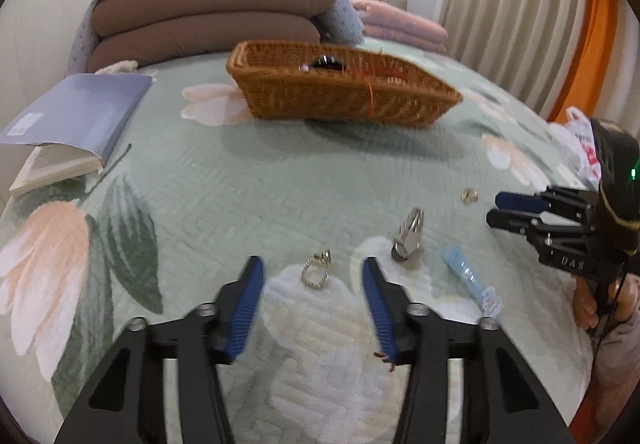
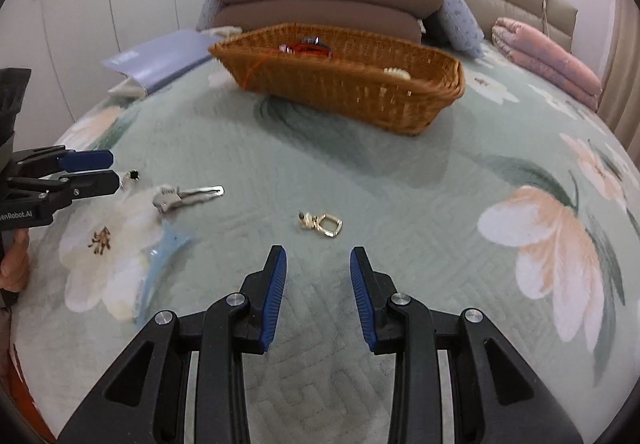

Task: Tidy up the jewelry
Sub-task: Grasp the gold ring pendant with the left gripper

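Left gripper point(image 1: 312, 276) is spread wide with nothing in it, hovering low over the bed's quilt point(image 1: 224, 188), and a twisted gold earring point(image 1: 316, 271) lies right between its blue fingertips point(image 1: 252, 284). Right gripper point(image 2: 318, 264) is also wide open and empty, with a gold square-hoop earring point(image 2: 322, 225) lying just ahead of its tips.

Using the wicker basket point(image 1: 336, 100) as the landmark: both earrings lie well in front of it on the quilt, on the near side. A silver hair clip point(image 1: 408, 238) lies between the two earrings, also well short of the basket, and a pale blue hair clip point(image 1: 470, 280) is just beside the silver one, nearer the grippers. Inside the basket there's a dark piece with red cord; could be a watch or bracelet, too blurry to call. Left of the basket, a grey-blue book point(image 1: 68, 120) lies on the quilt. Behind the basket are stacked brown pillows point(image 1: 208, 16) under a blue blanket.
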`<state>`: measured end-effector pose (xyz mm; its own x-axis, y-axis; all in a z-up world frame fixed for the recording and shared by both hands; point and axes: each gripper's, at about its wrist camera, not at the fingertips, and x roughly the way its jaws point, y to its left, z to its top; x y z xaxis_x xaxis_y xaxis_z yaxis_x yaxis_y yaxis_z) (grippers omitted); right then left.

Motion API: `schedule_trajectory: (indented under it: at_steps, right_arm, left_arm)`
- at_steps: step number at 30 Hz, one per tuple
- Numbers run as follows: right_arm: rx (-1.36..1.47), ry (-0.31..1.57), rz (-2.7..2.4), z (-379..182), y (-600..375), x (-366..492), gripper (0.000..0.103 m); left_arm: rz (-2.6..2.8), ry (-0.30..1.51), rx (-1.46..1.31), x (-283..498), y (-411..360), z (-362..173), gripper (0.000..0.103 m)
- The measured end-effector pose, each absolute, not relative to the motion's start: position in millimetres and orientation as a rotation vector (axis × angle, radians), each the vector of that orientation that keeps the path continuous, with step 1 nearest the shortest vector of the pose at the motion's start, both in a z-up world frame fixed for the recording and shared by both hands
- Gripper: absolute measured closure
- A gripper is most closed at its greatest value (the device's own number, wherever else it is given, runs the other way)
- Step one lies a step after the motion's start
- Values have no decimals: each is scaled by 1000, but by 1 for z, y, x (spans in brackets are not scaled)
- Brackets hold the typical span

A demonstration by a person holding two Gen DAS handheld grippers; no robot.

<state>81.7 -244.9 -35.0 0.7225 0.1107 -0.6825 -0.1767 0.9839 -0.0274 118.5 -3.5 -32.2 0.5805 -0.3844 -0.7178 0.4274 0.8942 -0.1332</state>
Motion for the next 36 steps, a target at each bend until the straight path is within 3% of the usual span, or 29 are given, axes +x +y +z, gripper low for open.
schedule_trajectory:
  at_steps: [3,36]
  right_arm:
    - [-81,750,158,-34,-247,87,67]
    - [-5,792,112,-36,-231,107,66]
  left_arm:
    - [-469,853,65,123,-6,-38,65]
    - [-463,863,86,128,-18,-42,66]
